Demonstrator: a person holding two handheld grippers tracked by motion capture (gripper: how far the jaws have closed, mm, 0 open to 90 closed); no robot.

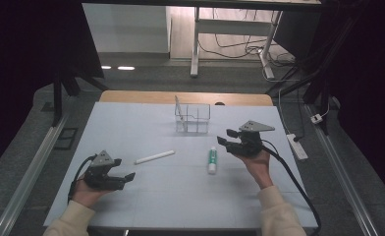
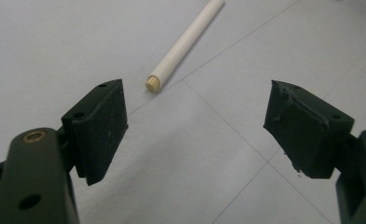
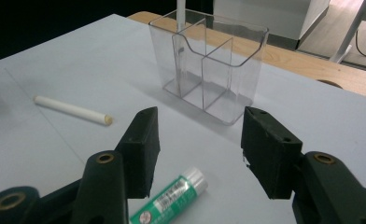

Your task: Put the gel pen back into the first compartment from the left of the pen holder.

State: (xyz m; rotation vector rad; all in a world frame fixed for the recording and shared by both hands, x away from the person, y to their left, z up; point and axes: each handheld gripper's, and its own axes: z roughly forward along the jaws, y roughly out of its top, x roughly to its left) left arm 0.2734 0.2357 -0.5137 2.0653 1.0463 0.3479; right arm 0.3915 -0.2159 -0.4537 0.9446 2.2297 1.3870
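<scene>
Left gripper [image 1: 126,177]: we hold it low at the table's near left, jaws apart, nothing between them.
Stick [image 1: 154,157]: white, lying flat just past our left jaws – its tan end [image 2: 152,83] sits close to one pad, not touching.
Right gripper [image 1: 225,136]: we hold it raised at the right, jaws apart and empty.
Tube [image 1: 212,160]: green and white, flat on the table just left of our right hand, under the jaws in the right gripper view.
Box [image 1: 193,118]: clear, divided, upright beyond both – well apart from the stick.
Table [image 1: 131,123]: pale sheet.
</scene>
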